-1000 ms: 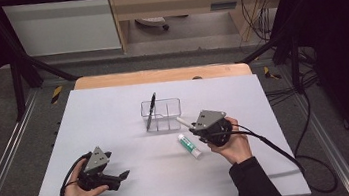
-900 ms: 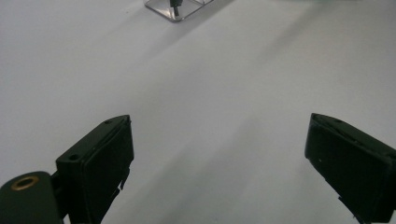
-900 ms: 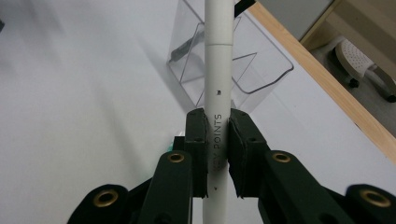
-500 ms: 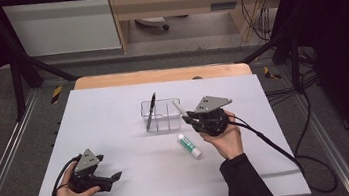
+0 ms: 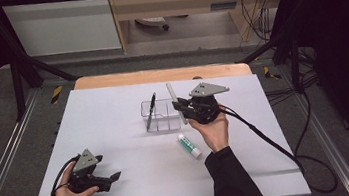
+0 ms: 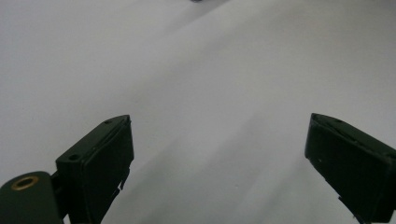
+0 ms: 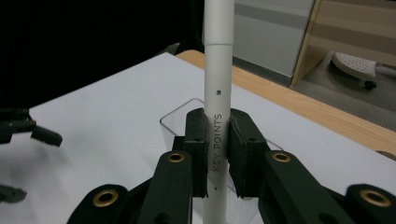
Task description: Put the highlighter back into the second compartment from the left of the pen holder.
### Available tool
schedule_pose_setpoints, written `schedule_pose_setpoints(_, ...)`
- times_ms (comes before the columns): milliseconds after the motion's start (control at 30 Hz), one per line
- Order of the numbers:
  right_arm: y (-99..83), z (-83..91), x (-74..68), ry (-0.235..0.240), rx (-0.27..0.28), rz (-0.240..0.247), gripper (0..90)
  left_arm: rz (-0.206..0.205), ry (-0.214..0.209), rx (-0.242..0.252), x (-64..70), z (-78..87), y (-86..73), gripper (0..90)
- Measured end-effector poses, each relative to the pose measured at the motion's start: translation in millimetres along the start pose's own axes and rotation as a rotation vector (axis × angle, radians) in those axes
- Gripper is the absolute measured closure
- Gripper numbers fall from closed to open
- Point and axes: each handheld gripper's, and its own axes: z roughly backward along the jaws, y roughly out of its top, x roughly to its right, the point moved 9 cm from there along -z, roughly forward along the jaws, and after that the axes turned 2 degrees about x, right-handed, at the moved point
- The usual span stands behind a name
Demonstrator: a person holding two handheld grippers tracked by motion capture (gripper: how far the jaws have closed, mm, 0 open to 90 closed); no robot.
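White pen (image 7: 218,93), upright in our right gripper's (image 5: 182,108) clamped jaws; clear organizer (image 5: 160,116) at nine o'clock; left gripper (image 5: 114,178) gapes empty.

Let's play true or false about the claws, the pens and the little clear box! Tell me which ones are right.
1. The right claw is shut on the white pen. True.
2. The left claw holds the black pen. False: it is open, holding nothing; the black pen stands in the clear plastic box.
3. The white-and-green tube lies on the white table. True.
4. The tube is inside the box. False: it lies beside it.
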Motion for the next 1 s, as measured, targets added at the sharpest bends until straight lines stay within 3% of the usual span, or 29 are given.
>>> schedule_pose_setpoints(467, 28.6, -35.5, 7.4, -0.033, 0.091, -0.101, 79.0, 0.005, -0.006, 0.011, -0.9, 1.6, 1.0, 7.7)
schedule_pose_setpoints(1000, 15.6, -75.0, 18.1, -0.014, 0.114, -0.141, 79.1, 0.007, -0.010, 0.009, -1.3, 1.5, 0.6, 7.8)
